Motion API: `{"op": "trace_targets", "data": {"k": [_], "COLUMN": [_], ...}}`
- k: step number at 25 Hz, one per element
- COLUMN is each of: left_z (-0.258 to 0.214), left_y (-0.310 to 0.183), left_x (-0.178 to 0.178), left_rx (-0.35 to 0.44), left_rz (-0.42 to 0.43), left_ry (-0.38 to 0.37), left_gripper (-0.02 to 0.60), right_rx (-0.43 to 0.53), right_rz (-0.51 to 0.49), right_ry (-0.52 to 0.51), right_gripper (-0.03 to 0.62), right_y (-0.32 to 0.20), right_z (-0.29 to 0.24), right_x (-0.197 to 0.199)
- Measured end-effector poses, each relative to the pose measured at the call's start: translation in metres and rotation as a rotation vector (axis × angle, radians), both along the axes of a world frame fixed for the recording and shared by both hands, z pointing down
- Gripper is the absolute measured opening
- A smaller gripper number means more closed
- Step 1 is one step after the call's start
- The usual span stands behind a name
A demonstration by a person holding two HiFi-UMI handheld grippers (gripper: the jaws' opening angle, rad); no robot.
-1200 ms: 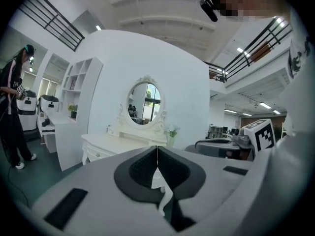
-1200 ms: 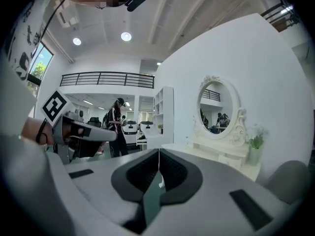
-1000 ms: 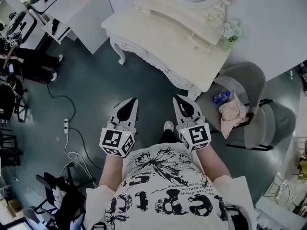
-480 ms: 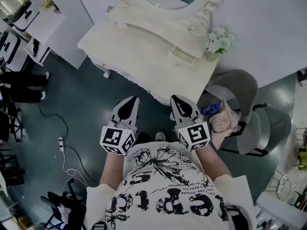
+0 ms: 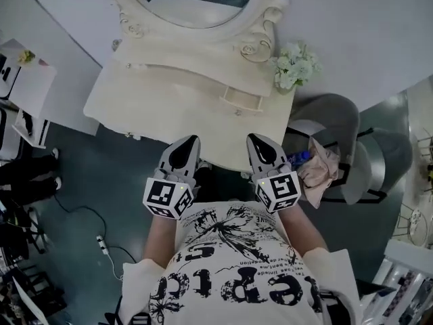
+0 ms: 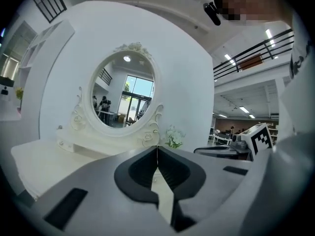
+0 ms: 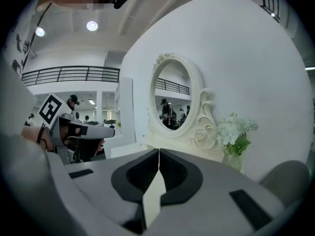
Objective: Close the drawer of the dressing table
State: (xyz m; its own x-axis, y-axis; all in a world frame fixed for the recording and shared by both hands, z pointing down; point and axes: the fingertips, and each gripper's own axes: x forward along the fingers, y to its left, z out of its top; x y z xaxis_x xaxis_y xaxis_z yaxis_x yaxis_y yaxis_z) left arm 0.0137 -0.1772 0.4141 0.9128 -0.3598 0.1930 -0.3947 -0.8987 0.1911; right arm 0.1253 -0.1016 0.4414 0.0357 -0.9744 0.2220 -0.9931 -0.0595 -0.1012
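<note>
The cream dressing table [image 5: 149,110] stands in front of me, with its oval mirror [image 5: 193,9] at the back. A small drawer [image 5: 241,100] in the low shelf under the mirror sticks out toward me at the right. My left gripper [image 5: 191,139] and right gripper [image 5: 254,137] are side by side at the table's front edge, both shut and empty. The right one is short of the drawer. The left gripper view shows its shut jaws [image 6: 157,147] pointing at the mirror [image 6: 123,95]. In the right gripper view the shut jaws [image 7: 158,150] point at the mirror [image 7: 172,100] too.
A vase of white flowers [image 5: 294,66] stands on the table's right back corner. A grey chair [image 5: 331,117] to the right holds a pink cloth [image 5: 318,168] and a blue-labelled bottle [image 5: 298,158]. White shelving [image 5: 24,80] is at the left.
The dressing table has come much closer and lower in the head view. Both grippers, earlier over the floor, now reach its front edge. Their jaws stay shut.
</note>
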Motion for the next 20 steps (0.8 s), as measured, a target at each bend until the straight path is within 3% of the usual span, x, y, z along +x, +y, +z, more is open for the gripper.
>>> {"op": "trace_targets", "data": {"k": [8,12,20], "left_z": [-0.003,0.006,0.048], "left_y": [-0.098,-0.128,-0.146], "left_x": [0.057,0.077,0.109], "left_rx": [0.032,0.005,-0.019], "left_rz": [0.219,0.301,0.463], "left_ry": [-0.034,-0.035,-0.095], "left_gripper": [0.02,0.02,0.02], "right_rx": [-0.01,-0.033,-0.195], "right_rz": [0.233,0.342,0.464], "right_ry": [-0.045,-0.063,-0.175], "right_gripper": [0.017,0.017,0.018], "right_y": [-0.07,-0.086,-0.1], "right_z": [0.002,0.015,0.087], "right_x": [0.047,0.062,0.07]}}
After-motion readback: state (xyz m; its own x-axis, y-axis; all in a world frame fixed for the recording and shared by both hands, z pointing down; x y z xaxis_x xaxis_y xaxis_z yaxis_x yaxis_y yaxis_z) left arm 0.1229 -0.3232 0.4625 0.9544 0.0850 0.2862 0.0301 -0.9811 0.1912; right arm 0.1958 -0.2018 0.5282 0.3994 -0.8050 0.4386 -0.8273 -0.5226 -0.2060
